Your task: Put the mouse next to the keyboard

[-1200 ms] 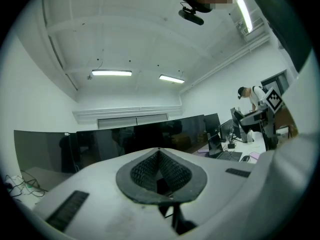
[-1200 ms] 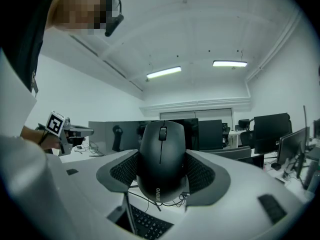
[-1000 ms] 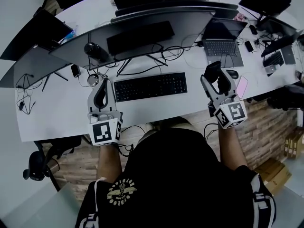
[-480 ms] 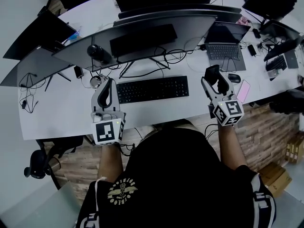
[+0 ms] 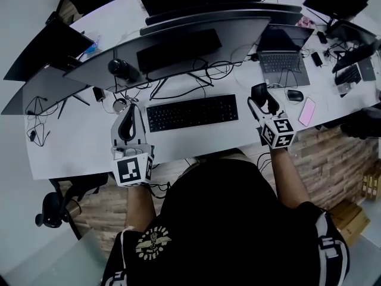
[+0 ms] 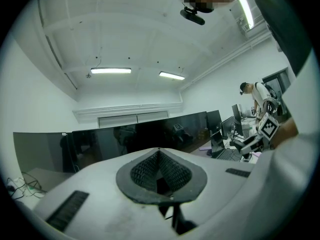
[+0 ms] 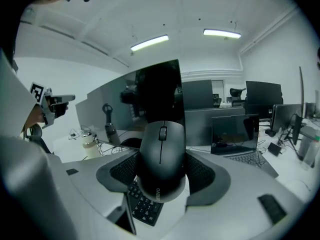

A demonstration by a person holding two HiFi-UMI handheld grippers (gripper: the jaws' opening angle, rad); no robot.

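A dark wireless mouse sits clamped between the padded jaws of my right gripper, its scroll wheel facing up. In the head view that gripper hovers over the white desk just beyond the right end of the black keyboard, the mouse dark at its tip. Keyboard keys show below the held mouse. My left gripper hangs by the keyboard's left end; its jaws are shut with nothing between them.
A second mouse and a pink phone lie right of the right gripper. An open laptop stands behind them. Monitors and tangled cables run behind the keyboard. The desk's front edge is close to my body.
My right gripper has carried the mouse left and slightly forward, away from the second mouse and phone, toward the keyboard's right end. The left gripper has barely shifted.
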